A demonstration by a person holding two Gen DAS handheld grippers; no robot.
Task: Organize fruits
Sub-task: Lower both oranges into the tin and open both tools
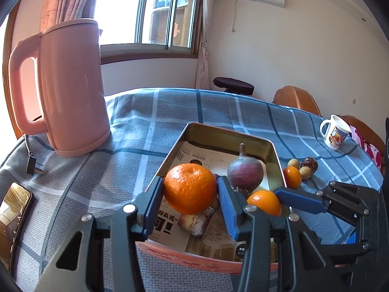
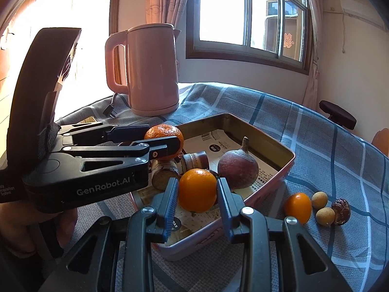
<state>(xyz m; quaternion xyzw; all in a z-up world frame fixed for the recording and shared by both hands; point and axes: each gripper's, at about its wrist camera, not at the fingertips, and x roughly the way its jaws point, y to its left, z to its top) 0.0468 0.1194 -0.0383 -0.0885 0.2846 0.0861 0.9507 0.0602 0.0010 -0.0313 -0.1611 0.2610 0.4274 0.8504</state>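
both claws hang over the tin's [image 2: 287, 157] near end in the placing step, the left gripper [image 1: 190, 203] clamped on a mandarin [image 1: 190, 187], the right gripper [image 2: 197, 203] on a smooth orange [image 2: 197, 190], so next, i judge, each must lower and let go inside.

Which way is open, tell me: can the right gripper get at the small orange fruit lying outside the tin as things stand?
Probably not yet. The right gripper is shut on an orange over the tin. The small orange fruit lies unobstructed on the tablecloth to its right, so the path looks free once it lets go.
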